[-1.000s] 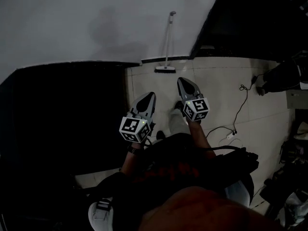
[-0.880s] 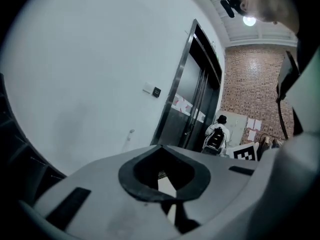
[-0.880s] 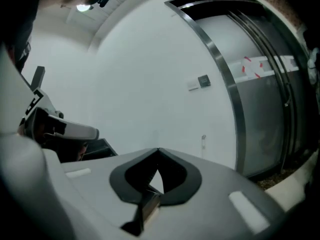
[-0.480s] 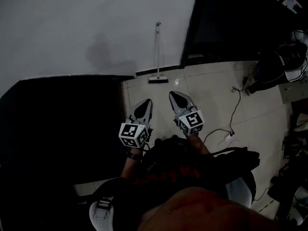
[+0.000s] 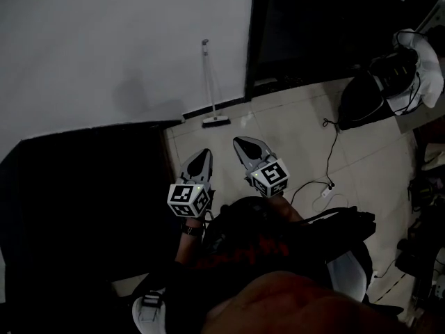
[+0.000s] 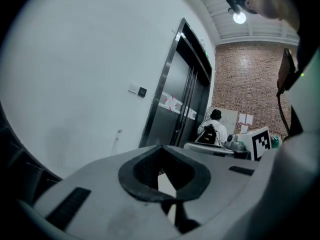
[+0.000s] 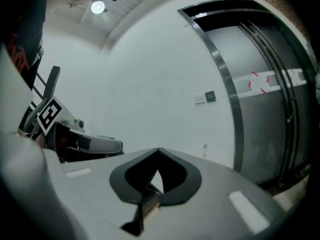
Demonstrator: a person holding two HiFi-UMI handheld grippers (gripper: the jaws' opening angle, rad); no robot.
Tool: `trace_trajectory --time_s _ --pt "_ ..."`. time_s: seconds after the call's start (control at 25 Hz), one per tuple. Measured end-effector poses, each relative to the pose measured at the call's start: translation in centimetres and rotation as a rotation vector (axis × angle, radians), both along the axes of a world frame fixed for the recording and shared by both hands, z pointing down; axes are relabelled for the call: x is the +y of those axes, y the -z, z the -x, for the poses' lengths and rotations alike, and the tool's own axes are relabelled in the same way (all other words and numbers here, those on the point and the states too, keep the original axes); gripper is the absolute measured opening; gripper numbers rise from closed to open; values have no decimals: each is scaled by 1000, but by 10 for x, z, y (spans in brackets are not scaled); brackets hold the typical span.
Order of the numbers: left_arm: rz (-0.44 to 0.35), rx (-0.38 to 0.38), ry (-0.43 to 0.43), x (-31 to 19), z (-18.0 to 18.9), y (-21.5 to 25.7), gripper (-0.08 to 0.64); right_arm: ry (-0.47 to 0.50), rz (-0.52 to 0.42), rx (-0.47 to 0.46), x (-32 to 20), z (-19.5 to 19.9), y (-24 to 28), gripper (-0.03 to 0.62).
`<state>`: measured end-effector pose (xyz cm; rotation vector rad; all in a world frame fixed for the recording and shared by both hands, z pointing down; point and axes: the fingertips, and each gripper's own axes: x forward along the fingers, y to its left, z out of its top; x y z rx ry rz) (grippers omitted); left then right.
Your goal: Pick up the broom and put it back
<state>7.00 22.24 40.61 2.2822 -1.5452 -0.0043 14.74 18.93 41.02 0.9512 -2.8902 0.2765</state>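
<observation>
Leaning against the white wall (image 5: 104, 47), the long-handled broom (image 5: 208, 82) with its pale stick and flat brush head stands at the far edge of the pale tiled floor (image 5: 292, 138), just left of the dark metal lift door (image 5: 299, 26). The left tool (image 5: 202, 156) and right tool (image 5: 243, 145) are held side by side on the near side, pointing toward the broom and well apart from it. Each has its jaws pressed together with nothing between them. Bare tiles lie between the tools and the brush head. A large black block (image 5: 83, 186) borders this strip close on the left. To the right a white cable (image 5: 334, 152) trails over the tiles, and a black bag (image 5: 365, 99) lies farther right
</observation>
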Motion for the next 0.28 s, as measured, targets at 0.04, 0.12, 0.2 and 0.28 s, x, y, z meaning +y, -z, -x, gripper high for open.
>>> trace_trajectory --time_s 0.04,0.12,0.2,0.28 --pt "0 -3 -10 -8 -9 3 5 -11 1 -7 -7 -9 4 0" --pt "-5 -7 -22 13 -11 8 5 -27 -7 -11 8 -15 11 0" --pt "-6 -12 -29 61 -3 10 5 -33 -16 -12 50 -9 17 0" --pt "1 -20 -39 112 9 10 5 -37 -19 -17 98 2 21 0"
